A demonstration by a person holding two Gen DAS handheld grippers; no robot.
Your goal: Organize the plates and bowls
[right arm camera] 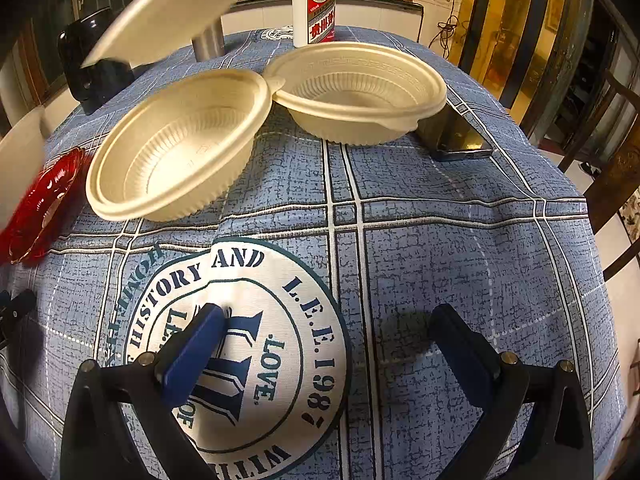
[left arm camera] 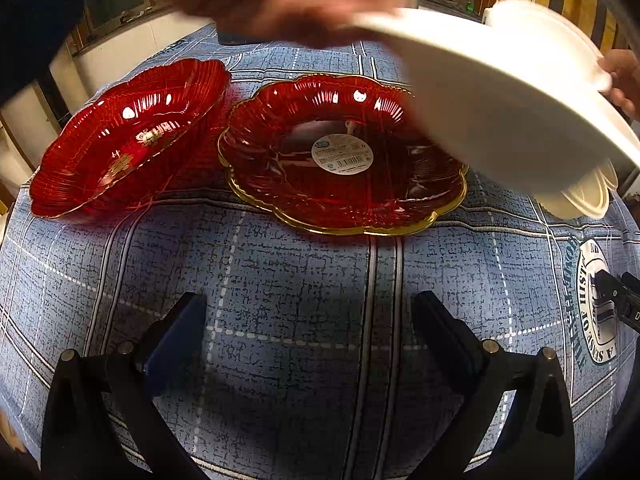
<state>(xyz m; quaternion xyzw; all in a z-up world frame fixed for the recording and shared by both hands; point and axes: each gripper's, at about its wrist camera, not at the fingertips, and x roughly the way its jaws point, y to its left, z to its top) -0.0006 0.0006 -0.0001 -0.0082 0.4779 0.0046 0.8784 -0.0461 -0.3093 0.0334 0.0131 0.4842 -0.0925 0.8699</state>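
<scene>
Two red plates (left arm camera: 344, 152) (left arm camera: 128, 136) are sitting side by side across the middle of the left view, and two cream bowls (right arm camera: 176, 144) (right arm camera: 360, 96) are resting rim to rim in the upper half of the right view, while a bare hand (left arm camera: 288, 4) is carrying a blurred white plate (left arm camera: 500, 96) across the upper right. I am keeping both the left claw (left arm camera: 308, 312) and right claw (right arm camera: 328, 328) low over the desk (left arm camera: 280, 280), fingers spread apart and empty. I judge sorting hasn't begun; next I'd need to close on a bowl rim and nest it.

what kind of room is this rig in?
Probably a home dining room: a table under a blue checked tablecloth, a wooden chair beside it, and a liquor bottle standing by the cream bowls and red plates.
</scene>
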